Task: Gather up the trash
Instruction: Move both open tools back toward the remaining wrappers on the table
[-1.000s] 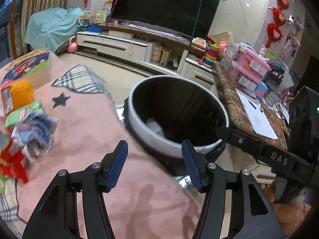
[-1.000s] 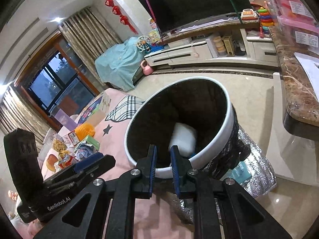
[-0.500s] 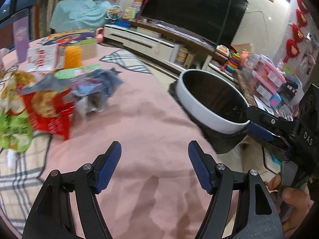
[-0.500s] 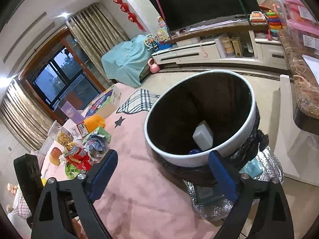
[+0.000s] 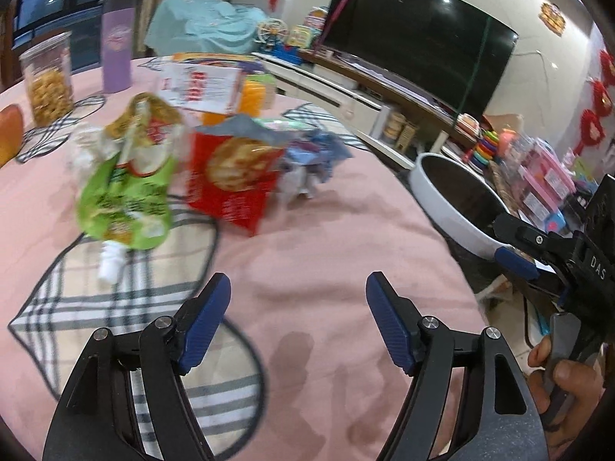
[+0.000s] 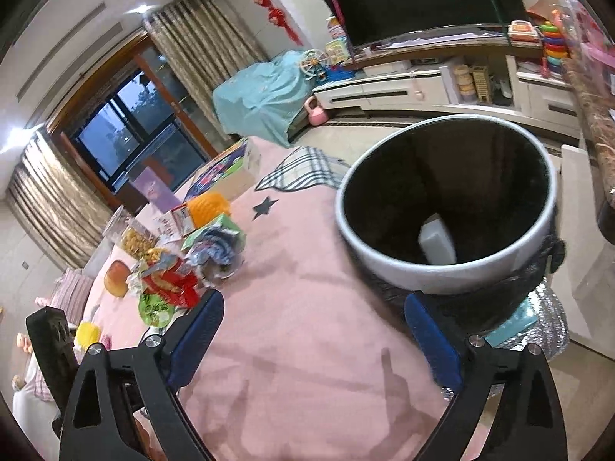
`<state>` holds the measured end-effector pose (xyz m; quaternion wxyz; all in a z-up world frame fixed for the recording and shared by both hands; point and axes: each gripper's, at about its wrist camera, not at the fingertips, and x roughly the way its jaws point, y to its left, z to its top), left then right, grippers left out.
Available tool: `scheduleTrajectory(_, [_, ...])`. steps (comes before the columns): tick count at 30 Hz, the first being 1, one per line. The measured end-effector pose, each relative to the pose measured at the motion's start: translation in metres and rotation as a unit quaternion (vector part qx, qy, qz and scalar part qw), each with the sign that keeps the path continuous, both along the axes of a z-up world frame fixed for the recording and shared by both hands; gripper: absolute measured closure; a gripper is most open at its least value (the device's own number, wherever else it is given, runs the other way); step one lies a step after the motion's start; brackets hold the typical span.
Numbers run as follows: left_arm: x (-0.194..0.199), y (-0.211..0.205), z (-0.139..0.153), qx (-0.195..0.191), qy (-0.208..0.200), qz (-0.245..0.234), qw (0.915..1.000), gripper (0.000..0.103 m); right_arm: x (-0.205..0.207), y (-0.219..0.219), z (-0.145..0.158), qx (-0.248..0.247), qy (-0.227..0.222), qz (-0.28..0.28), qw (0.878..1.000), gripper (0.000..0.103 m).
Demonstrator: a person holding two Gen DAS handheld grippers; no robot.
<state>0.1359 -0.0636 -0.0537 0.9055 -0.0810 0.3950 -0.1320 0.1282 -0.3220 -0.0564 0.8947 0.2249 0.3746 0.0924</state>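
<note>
A heap of trash lies on the pink tablecloth (image 5: 326,249): a green snack bag (image 5: 123,199), a red snack bag (image 5: 234,176) and a crumpled blue-grey wrapper (image 5: 311,161). My left gripper (image 5: 298,303) hovers short of the heap, its jaws opening with nothing between them. At the table's right edge stands the white-rimmed black bin (image 6: 384,261) with a white piece (image 6: 438,240) inside. My right gripper (image 6: 313,326) is open and empty over the cloth just before the bin. The right wrist view also shows the red bag (image 6: 169,284) and the wrapper (image 6: 215,249).
Behind the heap are a white and red box (image 5: 200,88), an orange packet (image 5: 250,96), a clear snack jar (image 5: 48,77) and a purple cup (image 5: 117,57). A marble counter with pink boxes (image 5: 546,180) runs beyond the bin. A silver foil bag (image 6: 549,326) lies under it.
The left wrist view has swung from the bin over to the trash heap, and its jaws have widened. The right jaws went from nearly shut to wide open, drawing back slightly from the bin.
</note>
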Motion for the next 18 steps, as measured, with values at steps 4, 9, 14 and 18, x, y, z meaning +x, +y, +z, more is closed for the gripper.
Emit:
scheduleTrajectory(4, [0.0,0.016,-0.003,-0.001,0.002,0.016,0.9999,0.028,0.004,0.017,-0.003,0.002,0.003,0.017,1.0,0.007])
scheduleTrajectory(9, [0.001,0.031,-0.005,-0.002,0.002,0.031,0.9995,0.028,0.009,0.037,-0.007,0.0,0.008,0.037,0.999,0.007])
scheduleTrajectory(14, [0.004,0.04,-0.006,0.002,0.001,0.04,0.9992,0.028,0.017,0.051,-0.009,0.005,0.012,0.05,0.999,0.007])
scheduleTrajectory(18, [0.01,0.047,-0.008,0.004,0.003,0.043,0.9991,0.028,0.026,0.063,-0.011,0.004,0.014,0.064,0.998,0.007])
